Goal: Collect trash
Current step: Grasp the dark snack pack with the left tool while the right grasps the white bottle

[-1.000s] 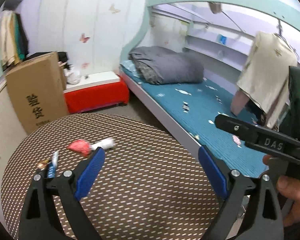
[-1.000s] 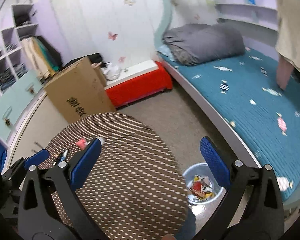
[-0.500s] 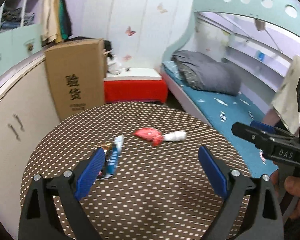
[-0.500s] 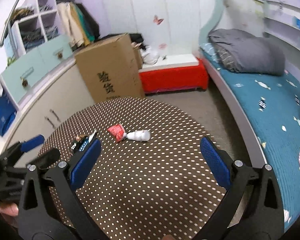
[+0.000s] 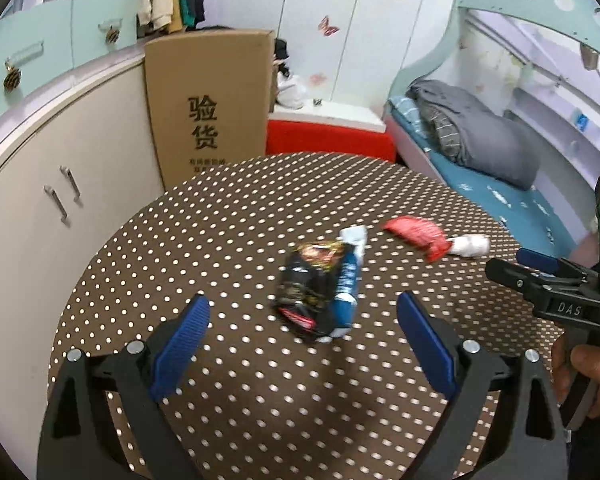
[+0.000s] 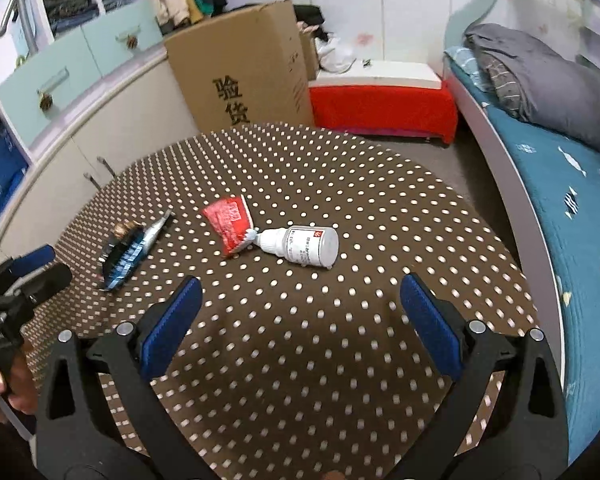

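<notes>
Blue-padded left gripper (image 5: 303, 326) wide apart above black snack wrapper (image 5: 310, 286)

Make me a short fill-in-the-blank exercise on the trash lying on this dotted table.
1. The white bottle lies on its ____.
2. The bottle's nozzle touches the ____ wrapper.
3. Both the left gripper and the right gripper are ____.
4. The cardboard box stands ____ the round table.

Missing words: side; red; open; behind
</notes>
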`<state>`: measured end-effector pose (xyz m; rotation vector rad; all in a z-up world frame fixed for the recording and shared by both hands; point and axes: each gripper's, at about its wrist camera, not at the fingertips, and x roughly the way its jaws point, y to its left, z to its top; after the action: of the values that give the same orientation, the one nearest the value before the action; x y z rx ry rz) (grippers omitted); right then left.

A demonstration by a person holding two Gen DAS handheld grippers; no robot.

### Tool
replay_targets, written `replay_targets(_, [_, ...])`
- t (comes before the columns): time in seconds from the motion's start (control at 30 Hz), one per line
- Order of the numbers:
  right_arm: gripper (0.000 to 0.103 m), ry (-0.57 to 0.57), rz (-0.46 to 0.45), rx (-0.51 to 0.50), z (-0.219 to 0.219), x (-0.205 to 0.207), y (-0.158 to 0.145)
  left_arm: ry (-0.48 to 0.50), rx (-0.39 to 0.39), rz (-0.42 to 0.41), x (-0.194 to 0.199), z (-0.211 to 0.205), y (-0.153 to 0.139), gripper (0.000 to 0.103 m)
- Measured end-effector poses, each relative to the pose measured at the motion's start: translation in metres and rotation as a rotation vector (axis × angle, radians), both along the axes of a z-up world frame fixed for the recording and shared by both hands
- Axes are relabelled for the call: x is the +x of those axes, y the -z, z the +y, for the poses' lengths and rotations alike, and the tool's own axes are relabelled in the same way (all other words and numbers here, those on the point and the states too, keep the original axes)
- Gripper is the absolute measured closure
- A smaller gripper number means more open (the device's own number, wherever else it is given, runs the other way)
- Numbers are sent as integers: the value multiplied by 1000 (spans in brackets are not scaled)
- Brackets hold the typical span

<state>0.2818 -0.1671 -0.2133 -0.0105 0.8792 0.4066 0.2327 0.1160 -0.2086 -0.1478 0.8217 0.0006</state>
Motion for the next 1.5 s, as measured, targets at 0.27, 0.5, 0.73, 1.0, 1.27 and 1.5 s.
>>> replay_targets(0.27, [10,-87,-21,-75,20,28,14,-14,47,46,30,4,22,11])
replay_targets(0.5, [54,-142,-31,-61,24,28,12,22,31,64,46,-2,31,31])
replay_targets(0.73, [55,-106,-5,4,12,-1,13,45,-19,70,41,-4,28,76])
replay_targets(1.0, [55,-43,-8,79,-6,-61,2,17,-43,66,-3,2,28,77])
replay_targets(1.27, [55,23,-69,113,-36,-110,-25,26,-64,22,-57,-15,8,77])
replay_targets(1.5, [55,72,-140,134,-65,-135,-53,105,-93,-31,-85,-61,-19,77])
